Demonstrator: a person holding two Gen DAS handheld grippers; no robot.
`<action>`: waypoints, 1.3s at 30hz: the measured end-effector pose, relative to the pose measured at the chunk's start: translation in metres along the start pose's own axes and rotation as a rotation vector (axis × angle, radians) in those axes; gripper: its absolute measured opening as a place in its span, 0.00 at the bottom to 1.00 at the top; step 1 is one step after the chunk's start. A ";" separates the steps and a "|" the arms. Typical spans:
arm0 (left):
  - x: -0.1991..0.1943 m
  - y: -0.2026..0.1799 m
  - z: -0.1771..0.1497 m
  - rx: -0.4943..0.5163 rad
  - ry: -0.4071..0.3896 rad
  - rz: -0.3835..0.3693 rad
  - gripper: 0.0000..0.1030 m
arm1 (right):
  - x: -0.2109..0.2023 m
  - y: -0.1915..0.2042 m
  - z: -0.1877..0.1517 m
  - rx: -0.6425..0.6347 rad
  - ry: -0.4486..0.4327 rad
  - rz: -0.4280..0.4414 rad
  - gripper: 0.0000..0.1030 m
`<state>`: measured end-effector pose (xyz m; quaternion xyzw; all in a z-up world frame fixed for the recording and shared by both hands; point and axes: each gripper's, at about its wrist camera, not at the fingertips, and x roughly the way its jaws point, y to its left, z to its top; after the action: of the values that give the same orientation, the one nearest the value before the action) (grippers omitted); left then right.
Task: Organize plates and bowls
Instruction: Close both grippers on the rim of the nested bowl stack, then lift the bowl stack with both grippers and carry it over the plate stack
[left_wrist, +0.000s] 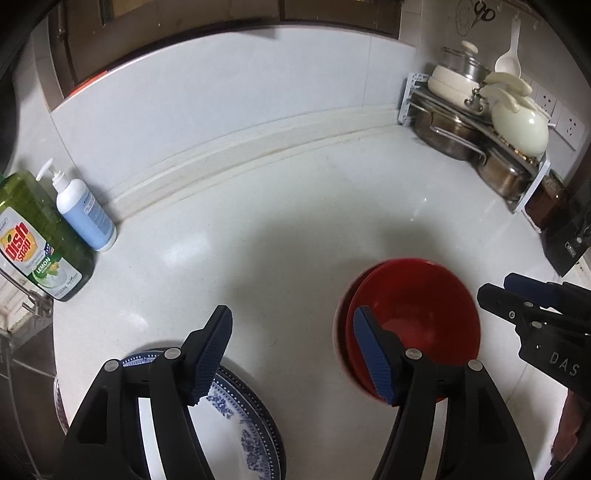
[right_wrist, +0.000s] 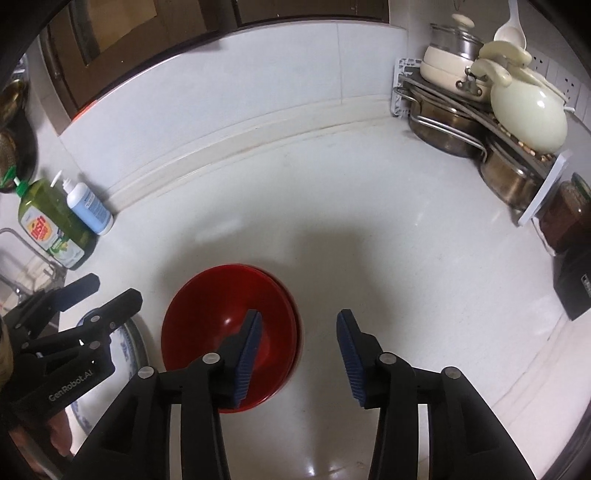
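- Your left gripper (left_wrist: 291, 354) is spread apart with nothing between the pads. In the left wrist view one blue pad sits over the blue-and-white patterned plate (left_wrist: 236, 417) at the lower left of the frame, the other over the rim of the red bowls (left_wrist: 424, 306) at lower centre-right.
- Your right gripper (right_wrist: 299, 358) is parted too and empty. In the right wrist view its left pad overlaps the red bowls (right_wrist: 221, 306), and its right pad hangs over bare white countertop (right_wrist: 332, 221).
- The red bowls look nested, one inside another, since a second rim peeks out along the edge. They stand on the counter just beside the plate, and I can't tell if the two touch.
- The plate has a darker rim showing under it, so maybe it's a stack, but the pictures don't settle it.
- Far left of the frame: a green dish soap bottle (left_wrist: 40, 240) touching a white-and-blue pump bottle (left_wrist: 86, 214), against the backsplash.
- Upper right: a corner rack (right_wrist: 480, 122) with steel pots and cream cookware.
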<state>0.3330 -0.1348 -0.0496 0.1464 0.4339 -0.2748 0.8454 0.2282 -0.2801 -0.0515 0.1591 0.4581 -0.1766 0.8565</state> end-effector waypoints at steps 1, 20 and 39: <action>0.002 -0.001 -0.002 0.001 0.006 -0.002 0.65 | 0.001 0.000 0.000 0.003 0.004 0.001 0.43; 0.046 -0.025 -0.012 0.036 0.133 -0.047 0.65 | 0.048 -0.010 -0.016 0.063 0.136 0.075 0.43; 0.072 -0.038 -0.016 -0.020 0.249 -0.147 0.29 | 0.067 -0.014 -0.025 0.088 0.240 0.134 0.29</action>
<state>0.3343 -0.1823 -0.1178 0.1387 0.5478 -0.3115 0.7640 0.2382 -0.2923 -0.1223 0.2466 0.5374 -0.1183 0.7978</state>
